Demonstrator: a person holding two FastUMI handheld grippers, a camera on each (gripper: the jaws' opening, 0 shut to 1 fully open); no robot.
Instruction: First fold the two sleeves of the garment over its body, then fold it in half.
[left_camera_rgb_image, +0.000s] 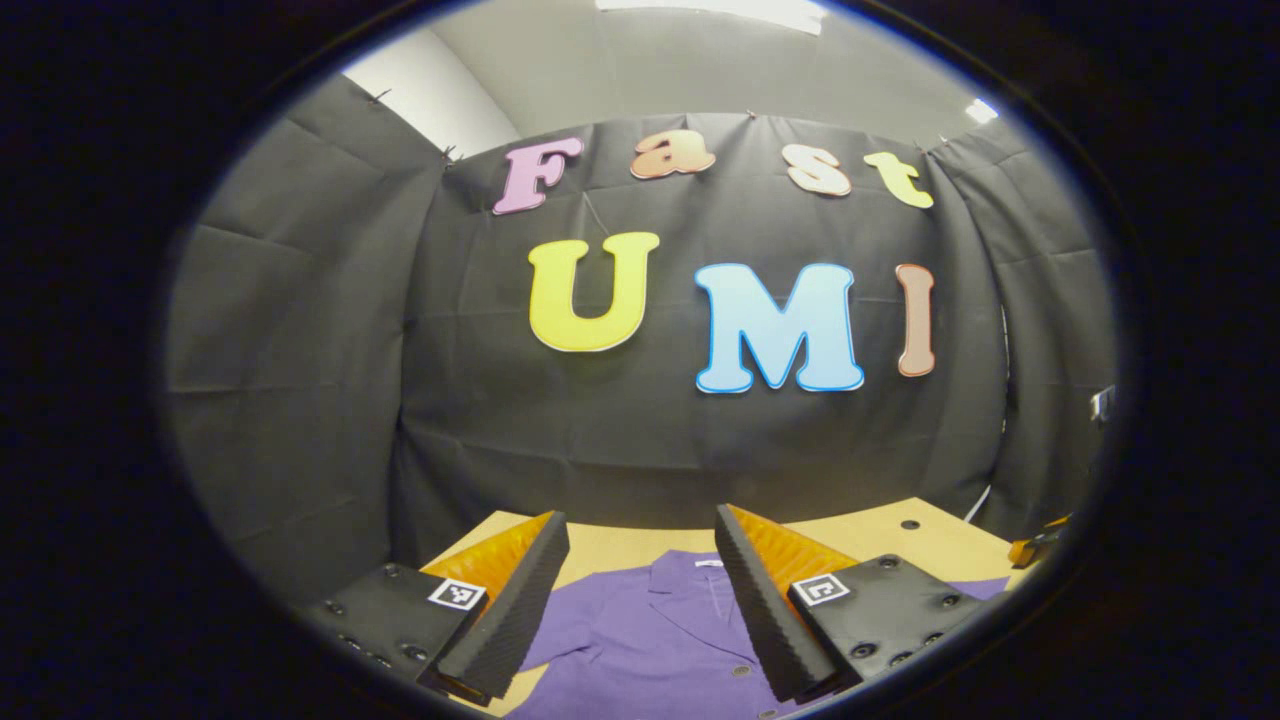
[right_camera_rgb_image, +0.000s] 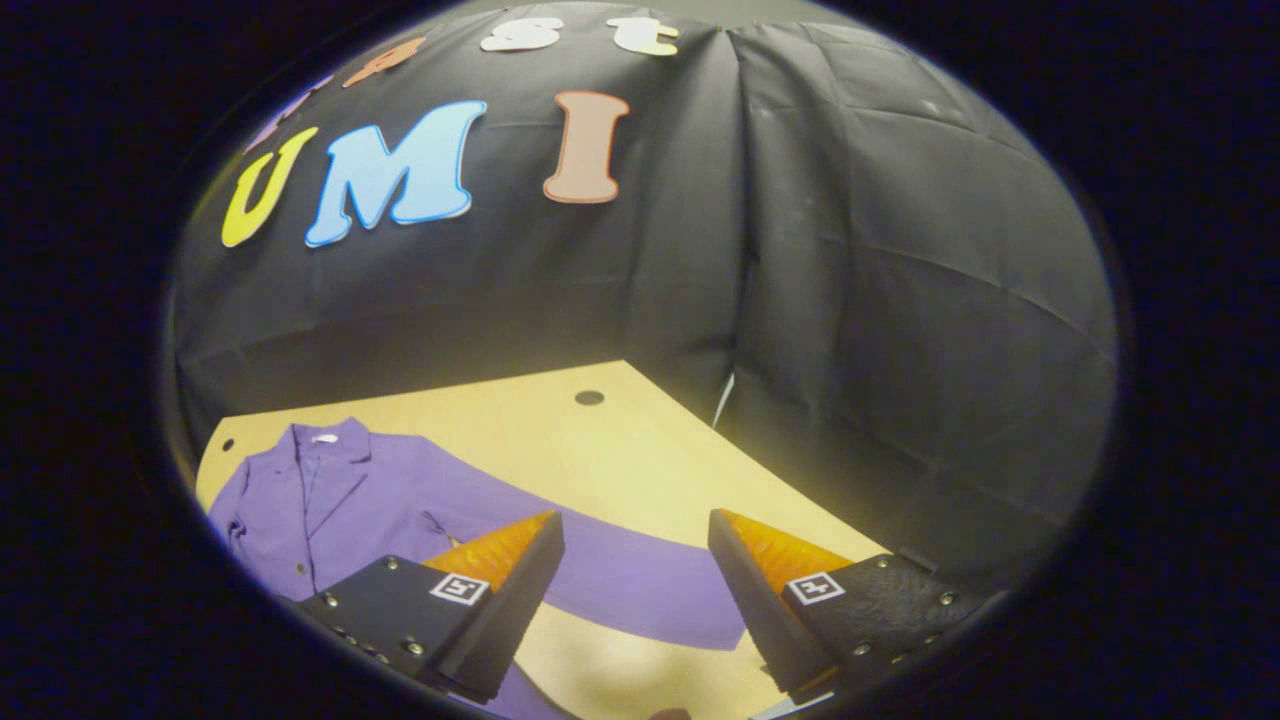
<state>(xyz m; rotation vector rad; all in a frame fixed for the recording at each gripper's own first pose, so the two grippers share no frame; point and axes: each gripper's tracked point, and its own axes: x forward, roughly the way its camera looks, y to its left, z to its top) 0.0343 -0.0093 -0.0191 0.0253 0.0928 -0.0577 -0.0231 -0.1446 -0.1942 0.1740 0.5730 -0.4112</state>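
While nothing has yet been gripped, the left gripper (left_camera_rgb_image: 640, 590) is seen in the left gripper view held above the near part of a purple garment (left_camera_rgb_image: 650, 640), its two fingers set well apart with only air between them. The garment lies flat on a pale wooden table (left_camera_rgb_image: 900, 545), collar (left_camera_rgb_image: 690, 580) towards the booth's far wall and a row of buttons visible down the front. A small part of a sleeve (left_camera_rgb_image: 985, 587) can be made out past the right-hand finger, spread outward rather than laid over the body. At the right edge, a bit of orange and dark hardware is caught, too small to be identified.

In the right gripper view, the right gripper (right_camera_rgb_image: 635, 585) is held over the table with its fingers likewise parted and empty. One long sleeve is stretched out from the garment across the bare wood, and it passes just beyond and between the fingertips — lying flat, unfolded, well clear of the body. The garment's body and lapels sit towards the left of this view, with a round hole (right_camera_rgb_image: 589, 397) in the tabletop farther back.

Judged from how the cloth lies, no step of the task has been completed: this sleeve is still spread out, the other is not clearly shown, and the halving fold is left. The sleeve under the right gripper looks to be the likely first grasp.
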